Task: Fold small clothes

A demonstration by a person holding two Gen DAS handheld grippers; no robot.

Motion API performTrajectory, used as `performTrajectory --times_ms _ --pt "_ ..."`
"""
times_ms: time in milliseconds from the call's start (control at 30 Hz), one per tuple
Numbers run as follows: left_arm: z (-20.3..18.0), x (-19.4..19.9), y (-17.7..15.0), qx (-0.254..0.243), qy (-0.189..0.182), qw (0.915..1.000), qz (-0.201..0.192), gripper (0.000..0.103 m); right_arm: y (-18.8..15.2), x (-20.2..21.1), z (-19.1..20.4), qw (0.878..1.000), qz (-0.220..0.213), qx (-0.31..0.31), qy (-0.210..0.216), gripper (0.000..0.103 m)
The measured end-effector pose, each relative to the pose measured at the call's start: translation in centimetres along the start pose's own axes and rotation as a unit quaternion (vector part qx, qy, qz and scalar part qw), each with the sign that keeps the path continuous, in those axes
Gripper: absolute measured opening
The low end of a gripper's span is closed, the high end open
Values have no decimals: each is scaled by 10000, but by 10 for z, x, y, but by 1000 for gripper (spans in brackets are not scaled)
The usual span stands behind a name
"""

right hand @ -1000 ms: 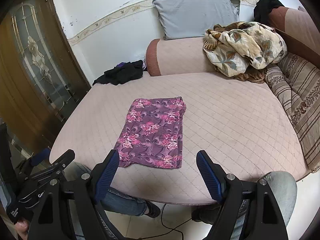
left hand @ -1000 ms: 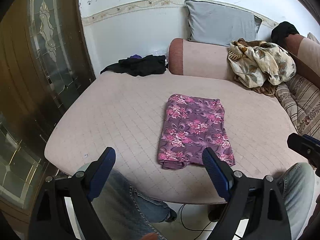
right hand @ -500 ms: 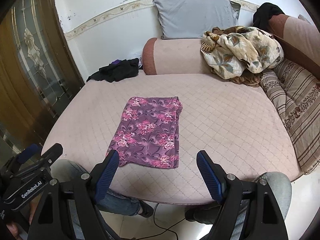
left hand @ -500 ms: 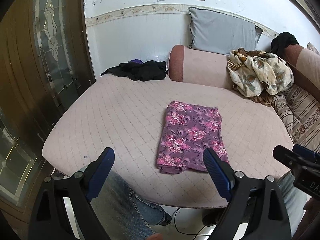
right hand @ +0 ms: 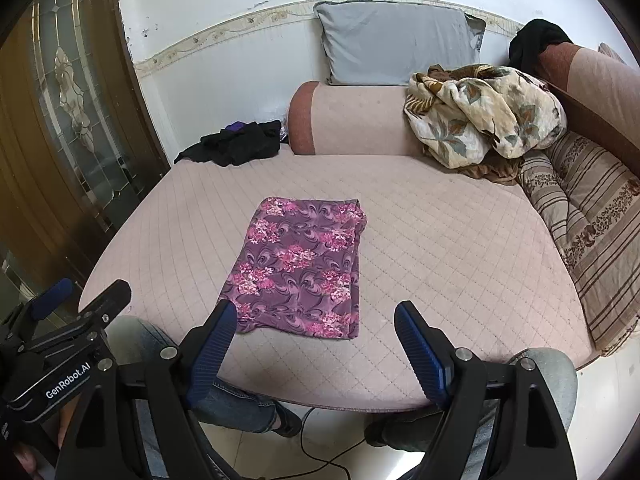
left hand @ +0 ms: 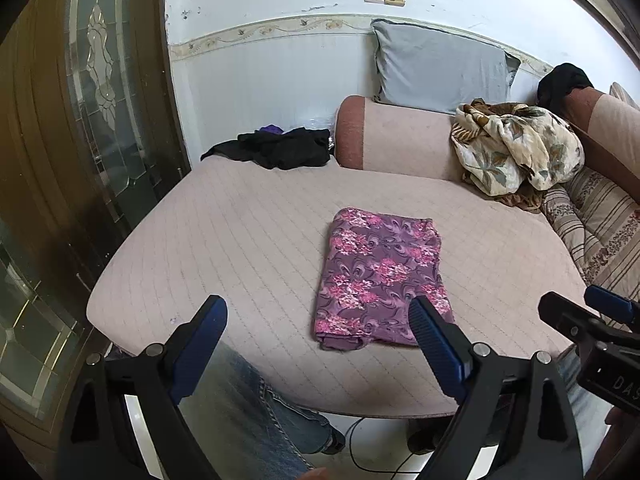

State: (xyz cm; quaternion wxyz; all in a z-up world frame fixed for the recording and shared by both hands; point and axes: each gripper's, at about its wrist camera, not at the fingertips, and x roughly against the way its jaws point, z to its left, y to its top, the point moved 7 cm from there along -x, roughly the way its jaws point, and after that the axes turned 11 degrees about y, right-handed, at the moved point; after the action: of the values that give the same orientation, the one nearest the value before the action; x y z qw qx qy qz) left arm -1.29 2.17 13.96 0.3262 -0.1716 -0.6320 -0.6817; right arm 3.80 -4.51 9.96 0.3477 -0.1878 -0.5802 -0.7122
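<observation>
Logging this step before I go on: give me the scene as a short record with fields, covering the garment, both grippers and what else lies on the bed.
garment: purple floral cloth, folded into a flat rectangle, lying mid-bed
surface: pink quilted bed
left gripper: open, holds nothing, near the bed's front edge
right gripper: open, holds nothing, near the bed's front edge
contact: neither gripper touches the cloth
other items: black clothes at far left corner; floral blanket bunched at right; grey pillow against the wall

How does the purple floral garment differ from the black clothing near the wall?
The purple floral garment is folded into a flat, neat rectangle; the black clothing is a crumpled heap. The floral one lies mid-cushion near the open grippers; the black one sits at the far edge beside the bolster. Both rest on the pink quilted cushion, untouched.
</observation>
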Motion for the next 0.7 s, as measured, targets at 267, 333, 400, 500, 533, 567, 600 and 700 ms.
performTrajectory --times_ms 267,333,400,500,533,567,600,700 --pt "-1 5 4 -14 -54 10000 -36 92 1 5 -3 9999 -49 -74 -99 86" --pt "-2 6 5 -21 -78 10000 -59 92 2 7 -5 9998 -77 -95 -144 86" --pt "-3 8 5 -43 -81 9999 -86 92 2 8 -6 9997 -90 -106 -179 86" --pt "-5 9 6 -80 -95 9999 -104 92 3 9 -7 9996 -106 -121 -211 86" --pt "-5 9 6 -93 -89 9999 -110 92 3 9 -7 9996 -108 -127 -218 86" --pt "-6 10 5 -76 -86 9999 -107 92 3 9 -7 9996 -107 -128 -224 86" --pt "-6 10 5 -77 -94 9999 -106 92 3 8 -7 9996 -106 -127 -230 86" --pt "-7 10 5 -75 -88 9999 -98 92 4 8 -7 9995 -107 -132 -255 86"
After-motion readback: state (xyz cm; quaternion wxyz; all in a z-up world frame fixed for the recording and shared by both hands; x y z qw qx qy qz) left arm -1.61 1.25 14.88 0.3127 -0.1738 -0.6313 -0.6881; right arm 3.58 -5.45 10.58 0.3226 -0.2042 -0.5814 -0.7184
